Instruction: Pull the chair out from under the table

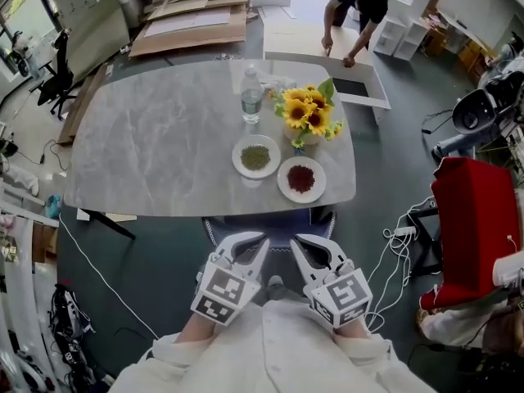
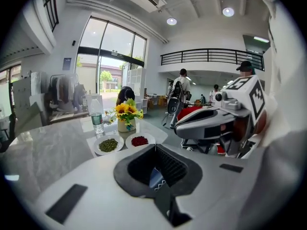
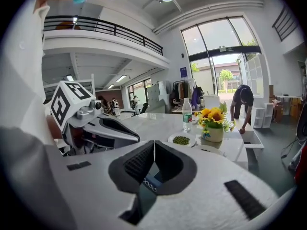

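Observation:
A dark blue chair (image 1: 270,221) with white zigzag stitching is tucked under the near edge of the grey marble table (image 1: 164,146); only the top of its back shows. My left gripper (image 1: 257,242) and right gripper (image 1: 298,244) hover side by side just above and in front of that chair back, both shut with nothing between the pads. In the left gripper view a strip of the stitched chair fabric (image 2: 155,177) shows below the shut jaws. The right gripper view shows the same fabric (image 3: 149,184). Whether either gripper touches the chair I cannot tell.
On the table stand a water bottle (image 1: 251,97), a vase of sunflowers (image 1: 307,115), a plate of green beans (image 1: 255,156) and a plate of red beans (image 1: 300,178). A person (image 1: 357,6) bends over beyond the table. A red seat (image 1: 475,219) and floor cables (image 1: 401,240) lie at the right.

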Demonstrator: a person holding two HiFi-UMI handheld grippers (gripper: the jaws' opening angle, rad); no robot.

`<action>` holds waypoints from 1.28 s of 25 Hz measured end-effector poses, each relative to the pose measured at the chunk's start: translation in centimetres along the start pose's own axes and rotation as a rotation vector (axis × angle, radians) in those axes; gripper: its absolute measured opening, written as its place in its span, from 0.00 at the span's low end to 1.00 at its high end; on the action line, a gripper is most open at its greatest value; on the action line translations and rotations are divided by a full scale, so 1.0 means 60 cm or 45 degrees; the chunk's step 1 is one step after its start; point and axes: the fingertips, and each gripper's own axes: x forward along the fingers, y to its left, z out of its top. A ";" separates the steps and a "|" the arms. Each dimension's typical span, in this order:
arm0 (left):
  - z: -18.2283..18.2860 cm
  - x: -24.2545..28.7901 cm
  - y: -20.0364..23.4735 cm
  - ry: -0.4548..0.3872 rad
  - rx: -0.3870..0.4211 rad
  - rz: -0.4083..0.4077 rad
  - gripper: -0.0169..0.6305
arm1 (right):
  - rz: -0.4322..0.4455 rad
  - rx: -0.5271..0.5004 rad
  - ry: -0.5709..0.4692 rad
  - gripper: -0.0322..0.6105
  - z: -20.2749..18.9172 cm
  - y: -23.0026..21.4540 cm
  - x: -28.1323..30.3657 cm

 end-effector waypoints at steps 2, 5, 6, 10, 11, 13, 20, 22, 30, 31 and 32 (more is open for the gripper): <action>-0.007 0.004 -0.002 0.037 0.054 -0.003 0.05 | 0.020 -0.027 0.026 0.06 -0.009 -0.002 0.001; -0.024 0.011 -0.011 0.109 0.142 -0.046 0.05 | 0.079 -0.088 0.088 0.06 -0.029 0.003 0.006; -0.032 0.013 -0.014 0.136 0.165 -0.059 0.05 | 0.112 -0.115 0.115 0.06 -0.036 0.007 0.008; -0.060 0.022 -0.024 0.225 0.222 -0.090 0.05 | 0.238 -0.204 0.205 0.06 -0.062 0.031 0.015; -0.066 0.023 -0.026 0.237 0.230 -0.098 0.05 | 0.243 -0.215 0.214 0.06 -0.066 0.033 0.016; -0.076 0.023 -0.029 0.256 0.241 -0.111 0.05 | 0.236 -0.227 0.220 0.06 -0.070 0.034 0.017; -0.093 0.025 -0.012 0.283 0.268 -0.105 0.05 | 0.267 -0.254 0.274 0.23 -0.089 0.041 0.031; -0.100 0.027 -0.016 0.310 0.307 -0.142 0.06 | 0.275 -0.277 0.293 0.24 -0.096 0.042 0.036; -0.148 0.043 -0.025 0.455 0.438 -0.219 0.32 | 0.327 -0.448 0.458 0.36 -0.136 0.045 0.055; -0.154 0.046 -0.024 0.470 0.447 -0.218 0.35 | 0.324 -0.463 0.468 0.39 -0.140 0.044 0.058; -0.158 0.048 -0.021 0.482 0.456 -0.215 0.38 | 0.320 -0.476 0.476 0.40 -0.143 0.043 0.061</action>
